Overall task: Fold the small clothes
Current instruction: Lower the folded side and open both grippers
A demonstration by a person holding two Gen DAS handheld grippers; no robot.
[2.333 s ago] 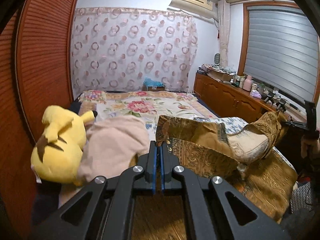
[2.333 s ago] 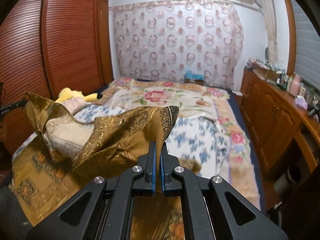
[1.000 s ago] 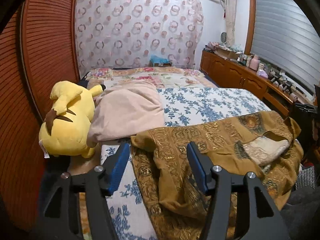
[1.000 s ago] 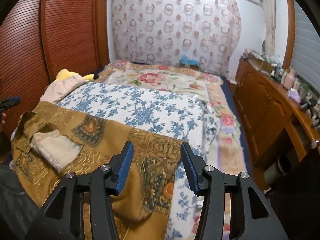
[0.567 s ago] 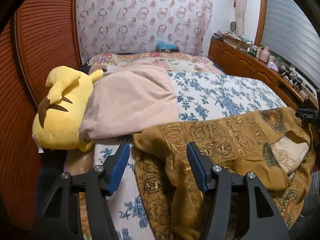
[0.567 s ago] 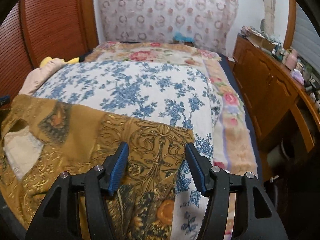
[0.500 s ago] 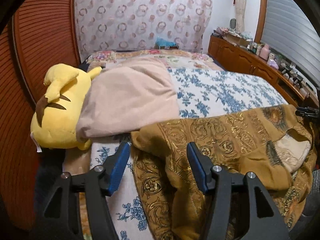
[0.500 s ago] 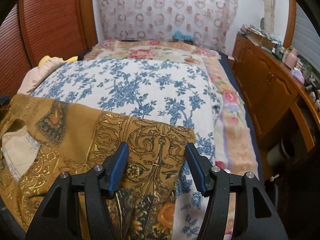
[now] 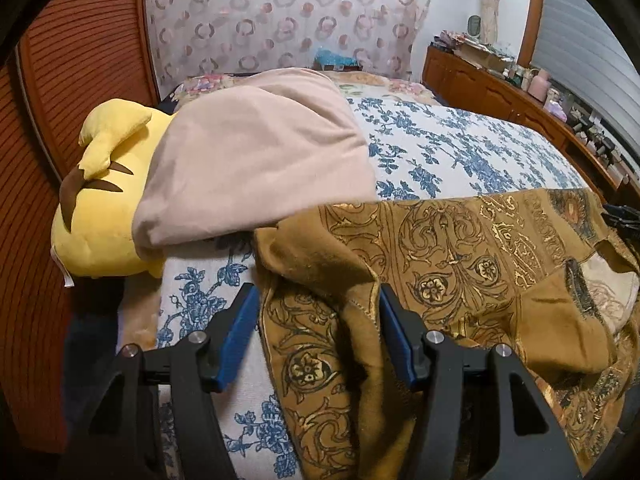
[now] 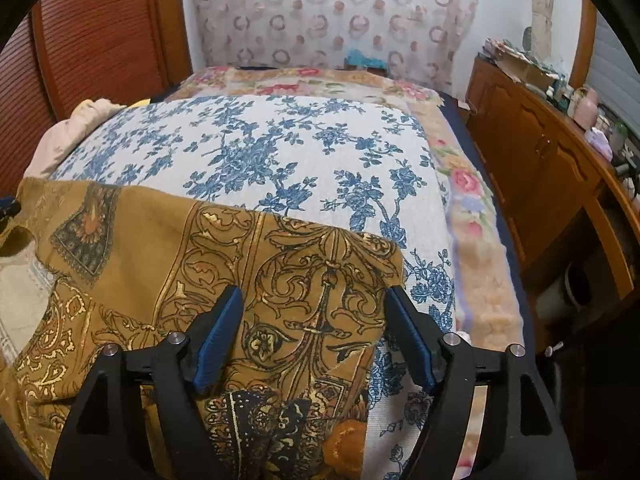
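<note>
Mustard-gold patterned cloth, the garment [image 9: 460,248] to be folded, is spread across the near end of the bed, on the blue-flowered sheet [image 10: 280,152]. All places below are given relative to this garment. Its left end is bunched into a raised ridge, and its right end lies flatter, with a squared corner. A pale lining patch [image 9: 608,284] is exposed near its middle.

The left gripper [image 9: 316,332] is held wide, one finger on each side of the bunched ridge, and nothing is pinched yet. The right gripper [image 10: 314,328] is likewise spread wide over the flat right corner, with cloth seen between the fingers but not clamped.

The step in hand is judged to be a re-grasp of the two ends for the next fold. It would be done well if only the garment's layers were taken, so that the sheet beneath is not caught; the left bunch should be smoothed or gripped at its true edge, not at the crest of the wrinkle. Matching points at the two ends should be chosen, so that the fold line falls straight.

Beyond the left end, a pink cloth [image 9: 256,152] is draped over a yellow plush toy [image 9: 100,200], just beside the ridge; it should be kept out of the grip.
</note>
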